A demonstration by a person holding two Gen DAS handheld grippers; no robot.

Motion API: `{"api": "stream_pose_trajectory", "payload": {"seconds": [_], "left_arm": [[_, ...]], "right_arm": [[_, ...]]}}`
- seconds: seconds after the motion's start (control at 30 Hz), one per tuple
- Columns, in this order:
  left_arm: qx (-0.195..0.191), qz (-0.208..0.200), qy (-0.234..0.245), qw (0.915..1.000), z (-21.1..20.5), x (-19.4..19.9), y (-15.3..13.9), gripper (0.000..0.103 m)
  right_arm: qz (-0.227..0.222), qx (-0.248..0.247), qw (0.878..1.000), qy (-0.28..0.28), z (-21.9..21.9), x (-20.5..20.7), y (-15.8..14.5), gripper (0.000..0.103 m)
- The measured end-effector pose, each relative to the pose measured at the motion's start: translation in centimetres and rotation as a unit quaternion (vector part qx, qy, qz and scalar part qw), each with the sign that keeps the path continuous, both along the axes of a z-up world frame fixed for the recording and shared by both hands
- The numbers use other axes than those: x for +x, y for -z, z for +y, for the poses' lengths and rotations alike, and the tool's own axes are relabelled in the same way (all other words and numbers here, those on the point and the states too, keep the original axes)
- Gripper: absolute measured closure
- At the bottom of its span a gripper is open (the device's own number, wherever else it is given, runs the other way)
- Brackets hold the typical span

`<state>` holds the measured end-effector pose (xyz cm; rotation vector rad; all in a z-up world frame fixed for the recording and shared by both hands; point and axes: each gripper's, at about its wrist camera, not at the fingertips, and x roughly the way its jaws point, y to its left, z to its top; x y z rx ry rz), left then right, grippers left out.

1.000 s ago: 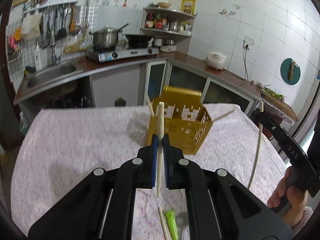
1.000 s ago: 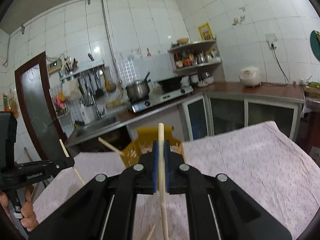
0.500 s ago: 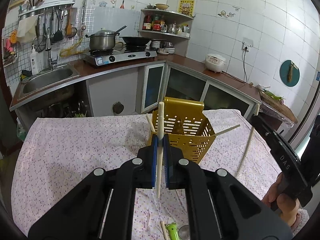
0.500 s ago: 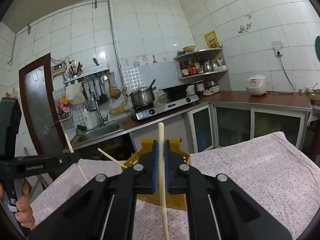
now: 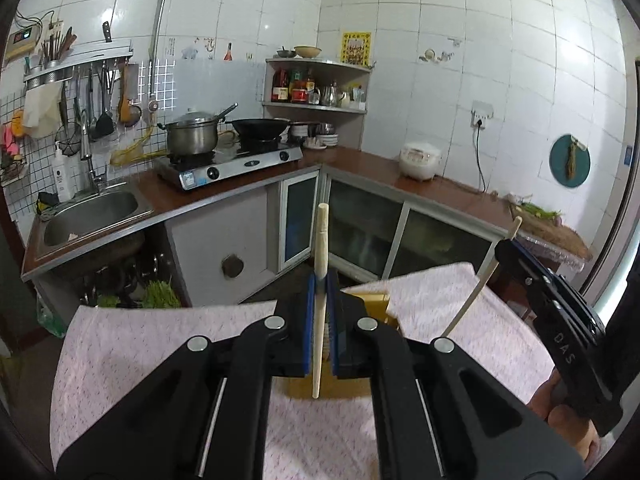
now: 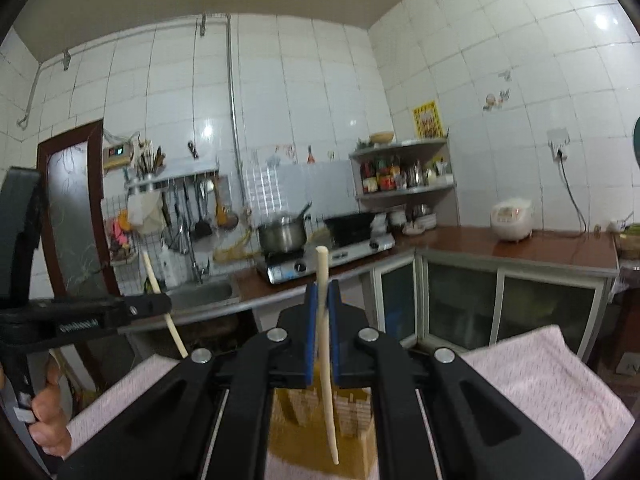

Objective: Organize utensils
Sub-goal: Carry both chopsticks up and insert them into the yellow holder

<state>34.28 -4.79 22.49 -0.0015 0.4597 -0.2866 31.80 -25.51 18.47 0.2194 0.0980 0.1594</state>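
Above the yellow holder — both jaws pinching chopsticks.

The white letters "DAS" stand on the black body of the right gripper; other labels are too blurred to read.

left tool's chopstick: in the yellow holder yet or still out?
Out. The left tool is shut on the chopstick, whose lower tip hangs free above the yellow holder on the table, in front of the pads.
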Motion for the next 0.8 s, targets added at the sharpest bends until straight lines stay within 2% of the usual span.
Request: {"api": "stream_pose_trajectory", "payload": {"seconds": [0.1, 0.2, 0.3, 0.5, 0.8], "left_arm": [[0.002, -0.015, 0.0, 0.9999, -0.8, 1.2, -0.7, 0.099], [0.01, -0.025, -0.004, 0.9996, -1.8, 2.9, -0.1, 0.099], [0.005, -0.021, -0.002, 0.9998, -2.5, 5.1, 2.4, 0.099], [0.023, 0.014, -0.01, 0.9996, -3.1, 8.0, 8.2, 0.099], [0.014, 0.034, -0.016, 0.9992, -1.7, 8.9, 12.0, 0.098]], "right_arm": [[-0.011, 0.001, 1.0, 0.012, -0.4, 1.6, -1.4, 0.097], [-0.003, 0.002, 1.0, 0.016, -0.4, 3.4, -0.8, 0.097], [0.007, -0.003, 1.0, 0.021, -0.2, 4.8, 1.2, 0.097], [0.041, -0.011, 0.999, 0.017, -0.2, 6.4, 5.4, 0.097], [0.084, -0.014, 0.996, 0.003, -0.2, 7.0, 8.9, 0.097]]}}
